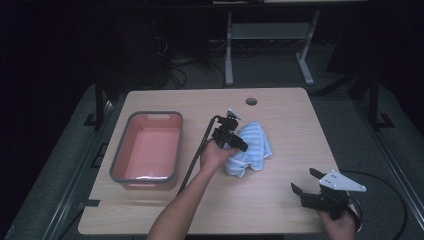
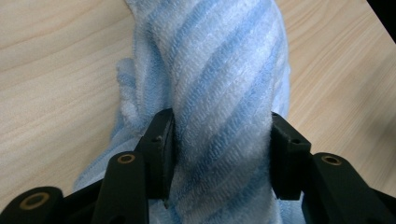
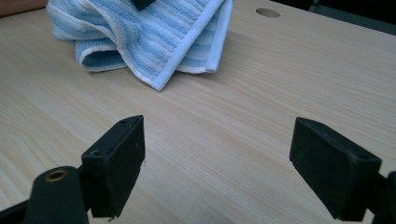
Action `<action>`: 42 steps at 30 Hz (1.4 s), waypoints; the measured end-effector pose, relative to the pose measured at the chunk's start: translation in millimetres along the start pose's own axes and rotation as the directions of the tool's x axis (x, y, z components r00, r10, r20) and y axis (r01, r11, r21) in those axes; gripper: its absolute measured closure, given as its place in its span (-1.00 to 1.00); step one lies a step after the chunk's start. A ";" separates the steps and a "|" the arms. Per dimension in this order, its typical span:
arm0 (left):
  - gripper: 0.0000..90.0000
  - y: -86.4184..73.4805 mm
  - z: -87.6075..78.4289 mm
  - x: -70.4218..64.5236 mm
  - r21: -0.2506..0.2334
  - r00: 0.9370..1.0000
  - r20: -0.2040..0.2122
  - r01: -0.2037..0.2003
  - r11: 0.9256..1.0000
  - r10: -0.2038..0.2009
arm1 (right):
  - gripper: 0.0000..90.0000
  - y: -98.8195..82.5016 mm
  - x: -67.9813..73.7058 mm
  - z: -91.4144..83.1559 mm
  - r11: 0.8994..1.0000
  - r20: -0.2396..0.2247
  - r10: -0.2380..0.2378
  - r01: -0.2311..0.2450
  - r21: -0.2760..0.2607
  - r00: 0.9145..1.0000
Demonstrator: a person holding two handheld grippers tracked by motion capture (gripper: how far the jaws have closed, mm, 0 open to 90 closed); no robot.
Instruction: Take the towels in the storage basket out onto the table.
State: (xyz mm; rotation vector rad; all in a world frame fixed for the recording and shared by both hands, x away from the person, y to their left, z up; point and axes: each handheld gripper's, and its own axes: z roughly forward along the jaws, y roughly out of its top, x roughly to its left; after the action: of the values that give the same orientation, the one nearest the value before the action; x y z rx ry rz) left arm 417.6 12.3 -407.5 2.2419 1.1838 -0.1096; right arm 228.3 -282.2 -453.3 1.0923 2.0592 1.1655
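Left gripper (image 1: 239, 146) jaws straddle a bunched fold of the blue striped towel (image 1: 252, 147), mid-table, right of the pink bin (image 1: 148, 148) (pads touching the fabric). Right gripper (image 1: 305, 181) wide, empty, near table corner.

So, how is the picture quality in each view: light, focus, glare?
High view: dim, the room behind black, a pale glare on the floor of the pink bin. Left gripper view: bright, the towel sharp, the jaws slightly soft. Right gripper view: even light, near jaws slightly soft, a soft shadow under the towel.
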 end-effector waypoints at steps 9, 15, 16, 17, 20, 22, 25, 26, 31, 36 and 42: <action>-0.02 -0.4 -6.0 -3.8 -0.019 1.000 0.001 -0.013 1.000 0.013 | -0.60 -0.4 0.7 1.9 1.000 0.000 -0.002 0.002 0.010 1.000; -0.09 -0.6 -14.7 -3.7 -0.042 1.000 0.001 -0.014 0.999 0.014 | -0.62 -0.6 1.6 3.1 1.000 -0.003 0.001 -0.001 0.017 1.000; -0.10 -1.1 -16.0 -3.6 -0.050 1.000 0.007 -0.010 0.999 0.010 | -0.62 -0.7 1.5 3.1 1.000 -0.003 0.001 -0.001 0.017 1.000; -0.11 -1.4 -17.6 -3.1 -0.049 1.000 0.012 -0.012 0.999 0.013 | -0.62 -0.9 1.1 3.2 1.000 -0.002 0.002 -0.002 0.016 1.000; -0.17 -2.6 -22.6 -2.7 -0.072 1.000 0.009 0.000 0.997 0.001 | -0.64 -0.2 0.2 3.2 1.000 -0.006 0.013 -0.013 0.026 1.000; -0.18 -3.5 -26.2 -1.3 -0.078 1.000 0.009 -0.007 0.997 0.007 | -0.65 0.3 0.1 2.4 1.000 -0.001 0.011 -0.011 0.023 1.000; -0.21 -5.3 -31.2 -0.2 -0.085 1.000 0.017 -0.009 0.996 0.011 | -0.66 0.3 -0.7 2.4 0.999 -0.004 0.022 -0.022 0.029 1.000; -0.21 -5.9 -33.4 -0.2 -0.090 1.000 0.017 -0.017 0.996 0.018 | -0.66 0.1 -0.6 2.5 0.999 -0.003 0.023 -0.023 0.032 1.000; -0.27 -7.8 -40.0 -0.9 -0.100 0.999 0.019 -0.027 0.995 0.029 | -0.66 -0.8 1.1 3.5 0.999 -0.003 0.015 -0.015 0.040 1.000; -0.29 -9.9 -41.7 -1.9 -0.119 0.999 0.033 -0.012 0.993 0.016 | -0.66 -1.4 2.0 3.5 0.999 0.000 0.012 -0.012 0.045 1.000; -0.32 -13.7 -43.6 1.9 -0.124 0.999 0.035 -0.017 0.992 0.021 | -0.66 -2.6 1.6 1.5 0.999 0.018 0.016 -0.017 0.041 1.000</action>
State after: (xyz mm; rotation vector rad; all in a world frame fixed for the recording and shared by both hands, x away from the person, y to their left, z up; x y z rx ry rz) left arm 399.6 43.0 -378.8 2.1338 1.1190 -0.0669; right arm 227.6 -281.0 -456.5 1.1368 2.0726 1.1227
